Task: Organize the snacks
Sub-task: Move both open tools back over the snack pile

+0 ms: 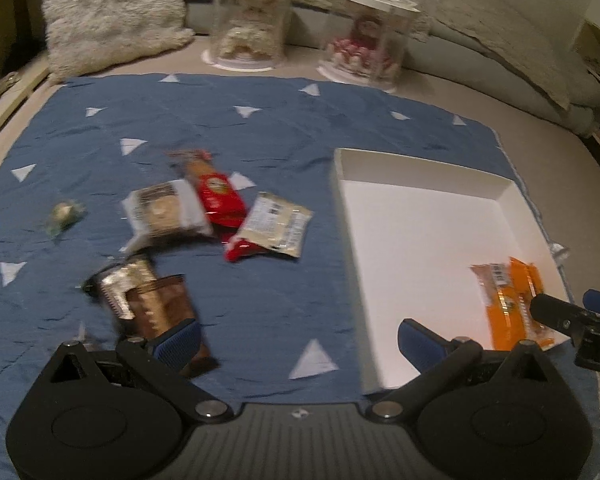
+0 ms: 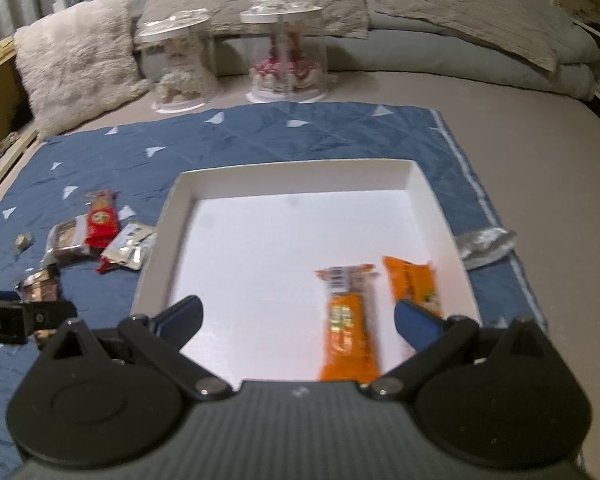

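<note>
A white shallow box (image 1: 420, 168) (image 2: 300, 170) lies on a blue cloth with white triangles (image 1: 220, 120) (image 2: 260, 132). Two orange snack bars (image 2: 350, 320) (image 1: 508, 304) lie in its near right corner. Left of the box lie loose snacks: a red packet (image 1: 218, 196) (image 2: 100, 224), a grey-brown packet (image 1: 164, 212), a silver packet (image 1: 276, 224) (image 2: 130, 246), a brown packet (image 1: 152, 304) and a small wrapped candy (image 1: 64, 214). My left gripper (image 1: 296, 340) is open over the cloth, its left finger beside the brown packet. My right gripper (image 2: 300, 318) is open above the box, over the orange bars.
Two clear lidded jars (image 1: 252, 20) (image 1: 370, 36) stand behind the cloth on a bed. A fluffy cushion (image 1: 112, 12) is at the back left, folded bedding (image 2: 460, 12) at the back right. A silver wrapper (image 2: 486, 246) lies right of the box.
</note>
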The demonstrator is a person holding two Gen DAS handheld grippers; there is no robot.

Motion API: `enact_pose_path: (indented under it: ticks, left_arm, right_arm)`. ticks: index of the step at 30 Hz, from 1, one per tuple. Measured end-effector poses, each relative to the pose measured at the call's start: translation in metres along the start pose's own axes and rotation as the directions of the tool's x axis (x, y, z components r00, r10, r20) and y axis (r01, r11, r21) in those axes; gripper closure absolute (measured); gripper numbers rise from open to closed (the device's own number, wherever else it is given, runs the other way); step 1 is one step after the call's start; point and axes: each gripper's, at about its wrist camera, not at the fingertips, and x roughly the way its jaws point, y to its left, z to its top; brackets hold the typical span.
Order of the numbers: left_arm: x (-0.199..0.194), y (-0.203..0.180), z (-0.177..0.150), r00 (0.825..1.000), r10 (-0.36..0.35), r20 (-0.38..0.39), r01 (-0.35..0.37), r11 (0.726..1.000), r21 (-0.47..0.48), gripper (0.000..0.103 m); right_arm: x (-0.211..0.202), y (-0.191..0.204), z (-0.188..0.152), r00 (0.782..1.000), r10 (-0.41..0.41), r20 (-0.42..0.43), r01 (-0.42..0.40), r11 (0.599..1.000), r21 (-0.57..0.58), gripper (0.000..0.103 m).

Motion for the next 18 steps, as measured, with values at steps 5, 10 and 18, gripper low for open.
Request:
enact_pose_path:
  ticks: [5, 10, 18]
  left_arm:
    - [-0.005, 0.029, 0.000, 1.000, 0.014, 0.004, -0.014, 0.999, -0.031, 0.000]
    - [-0.009, 0.062, 0.000, 0.999, 0.047, 0.005, -0.046, 0.998, -0.048, 0.000]
    - [-0.013, 0.114, -0.005, 0.994, 0.109, -0.001, -0.109, 0.991, -0.083, 0.000]
  right_arm:
    - [0.006, 0.032, 0.001, 0.999, 0.035, -0.008, -0.036, 0.999, -0.032, 0.000]
    - [0.015, 0.066, 0.006, 0.997, 0.075, -0.021, -0.076, 0.995, -0.071, 0.000]
    - [0.034, 0.118, 0.012, 0.990, 0.134, -0.052, -0.139, 0.985, -0.101, 0.000]
